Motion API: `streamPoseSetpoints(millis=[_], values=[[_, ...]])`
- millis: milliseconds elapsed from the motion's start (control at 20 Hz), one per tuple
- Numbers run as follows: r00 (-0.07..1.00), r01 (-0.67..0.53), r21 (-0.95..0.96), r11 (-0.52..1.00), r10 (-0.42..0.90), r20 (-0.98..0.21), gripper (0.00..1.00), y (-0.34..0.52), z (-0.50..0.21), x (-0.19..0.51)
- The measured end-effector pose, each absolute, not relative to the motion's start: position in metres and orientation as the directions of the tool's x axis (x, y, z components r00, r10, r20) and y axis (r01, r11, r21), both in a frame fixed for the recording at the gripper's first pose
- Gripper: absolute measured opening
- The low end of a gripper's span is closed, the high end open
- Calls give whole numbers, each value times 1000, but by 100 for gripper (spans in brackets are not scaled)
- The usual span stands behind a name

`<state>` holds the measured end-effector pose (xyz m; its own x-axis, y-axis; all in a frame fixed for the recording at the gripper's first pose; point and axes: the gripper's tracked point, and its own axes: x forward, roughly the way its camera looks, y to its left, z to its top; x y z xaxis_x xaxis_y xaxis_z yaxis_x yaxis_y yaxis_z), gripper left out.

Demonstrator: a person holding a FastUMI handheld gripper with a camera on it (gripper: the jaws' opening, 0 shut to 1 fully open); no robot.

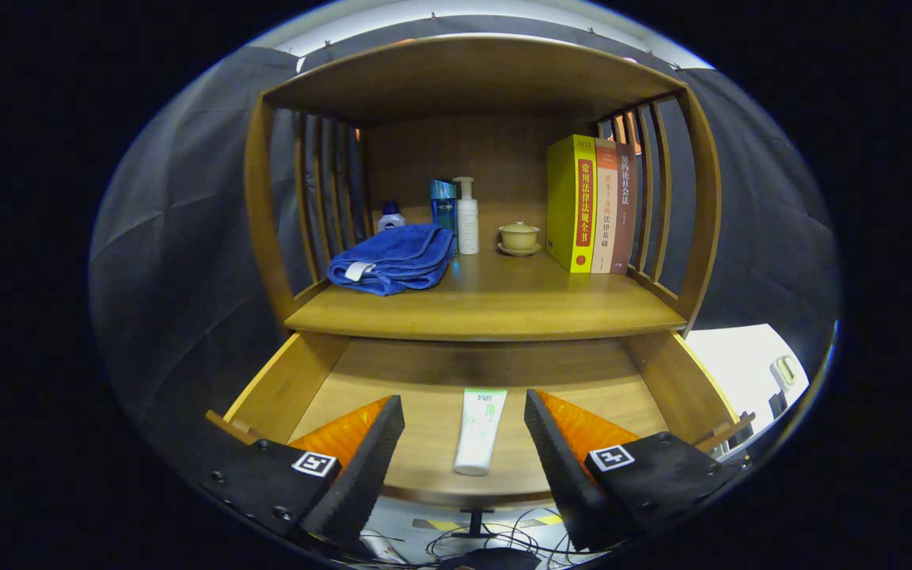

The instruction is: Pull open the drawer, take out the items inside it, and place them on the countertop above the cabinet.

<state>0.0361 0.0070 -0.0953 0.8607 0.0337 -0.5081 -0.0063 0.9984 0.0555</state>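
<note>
The gripper (464,451) hangs over the pulled-out drawer (290,384) with its two fingers spread wide, nothing pressed between them; the left finger sits at about 7 o'clock and the right at about 5 o'clock from the middle of the drawer floor. Between them, touching neither, a white tube (480,431) lies flat on the wooden drawer bottom, its long axis running from 12 to 6 o'clock, cap end toward the drawer's front lip and the flat crimped end, with some green print, toward the cabinet. At 12 o'clock beyond the tube is the countertop (503,305), a wooden shelf with slatted sides and a roof board above it. On it, at roughly 10 o'clock from the tube, a folded blue towel (393,260) rests near the left slats, with a small bottle (390,216) just behind it. To the right of the towel stand a blue bottle (442,202) and a white pump bottle (467,215), close together. At about 12 o'clock, a small lidded cup on a saucer (519,237) stands by itself. At 1 o'clock three books (590,204) stand upright, pressed together against the right slats. Below the drawer's front edge, at 6 o'clock, loose cables (495,538) lie on the floor
</note>
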Motion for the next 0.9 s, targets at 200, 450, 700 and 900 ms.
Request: streamPoseSetpoints(millis=[200, 450, 700, 900], values=[[788, 30, 101, 994, 38, -614, 100, 5, -122, 66], [625, 35, 103, 994, 59, -778, 97, 7, -170, 91], [491, 50, 103, 993, 65, -869, 93, 6, -202, 91], [407, 75, 89, 993, 51, -912, 92, 8, -221, 88]])
